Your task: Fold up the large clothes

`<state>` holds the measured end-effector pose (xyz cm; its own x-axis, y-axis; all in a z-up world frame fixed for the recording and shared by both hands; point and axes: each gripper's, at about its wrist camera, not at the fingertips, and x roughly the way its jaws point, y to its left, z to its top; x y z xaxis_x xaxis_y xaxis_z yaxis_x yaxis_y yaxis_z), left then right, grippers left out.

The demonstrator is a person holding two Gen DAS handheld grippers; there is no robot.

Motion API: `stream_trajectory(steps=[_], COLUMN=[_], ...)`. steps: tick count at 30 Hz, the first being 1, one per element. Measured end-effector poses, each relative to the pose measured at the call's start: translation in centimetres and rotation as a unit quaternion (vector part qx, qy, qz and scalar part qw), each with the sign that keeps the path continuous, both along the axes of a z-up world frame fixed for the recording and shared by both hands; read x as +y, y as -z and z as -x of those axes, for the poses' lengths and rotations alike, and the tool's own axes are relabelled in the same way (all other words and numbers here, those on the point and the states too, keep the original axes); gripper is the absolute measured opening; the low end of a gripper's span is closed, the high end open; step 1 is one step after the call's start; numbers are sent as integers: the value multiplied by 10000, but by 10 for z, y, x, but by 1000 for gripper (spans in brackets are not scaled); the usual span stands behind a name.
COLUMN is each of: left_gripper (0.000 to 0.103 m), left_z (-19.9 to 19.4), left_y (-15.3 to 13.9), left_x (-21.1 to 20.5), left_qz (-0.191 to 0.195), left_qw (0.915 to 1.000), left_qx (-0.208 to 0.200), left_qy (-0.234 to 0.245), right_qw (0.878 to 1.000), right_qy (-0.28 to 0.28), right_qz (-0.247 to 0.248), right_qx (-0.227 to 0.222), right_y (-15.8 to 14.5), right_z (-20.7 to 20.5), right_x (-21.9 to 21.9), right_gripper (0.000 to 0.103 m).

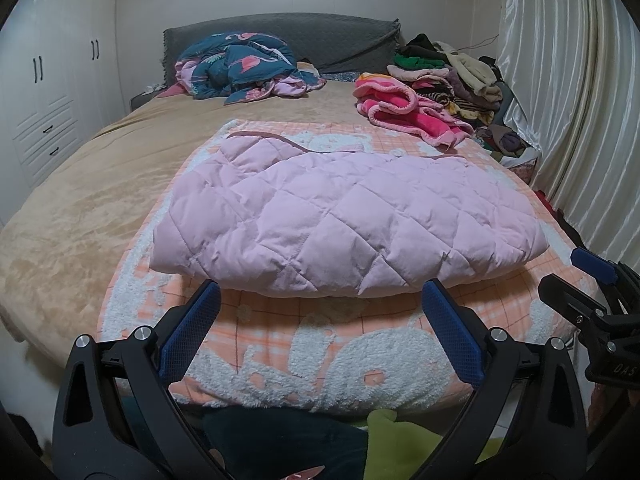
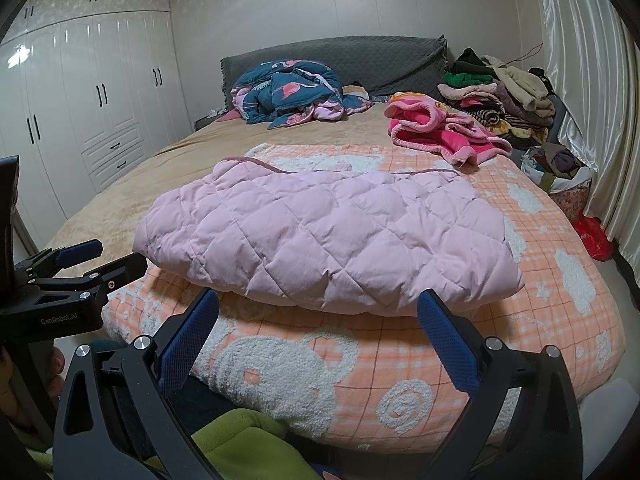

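The folded pink quilted jacket [image 1: 344, 216] hides its own underside and the part of the orange checked blanket [image 1: 320, 344] below it. In the right wrist view the left gripper [image 2: 100, 258] is cut by the left edge, and its jaws are seen from the side, so their gap is unclear. In the left wrist view the right gripper [image 1: 576, 272] is cut by the right edge. The pile of clothes [image 1: 448, 76] is too jumbled to separate single pieces. The headboard [image 1: 320, 36] is partly hidden behind the crumpled flamingo quilt [image 1: 244, 68].
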<state>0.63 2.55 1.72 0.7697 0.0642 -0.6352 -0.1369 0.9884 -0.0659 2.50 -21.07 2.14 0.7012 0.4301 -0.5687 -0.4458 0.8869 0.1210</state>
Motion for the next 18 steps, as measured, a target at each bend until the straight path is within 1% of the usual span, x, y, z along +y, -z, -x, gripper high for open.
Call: stream_trajectory(steps=[12, 18], left_gripper=[94, 94], left_z=[0, 0], left_y=[0, 0], left_x=[-1, 5], left_qz=[-21, -29], left_qw=[10000, 10000], left_qx=[3, -14], left_qy=[4, 3], right_qw=[10000, 10000], right_qy=[5, 9], right_qz=[0, 1], right_qx=[5, 2], right_y=[0, 0], right_z=[0, 0], right_x=[0, 0], right_gripper=[99, 99])
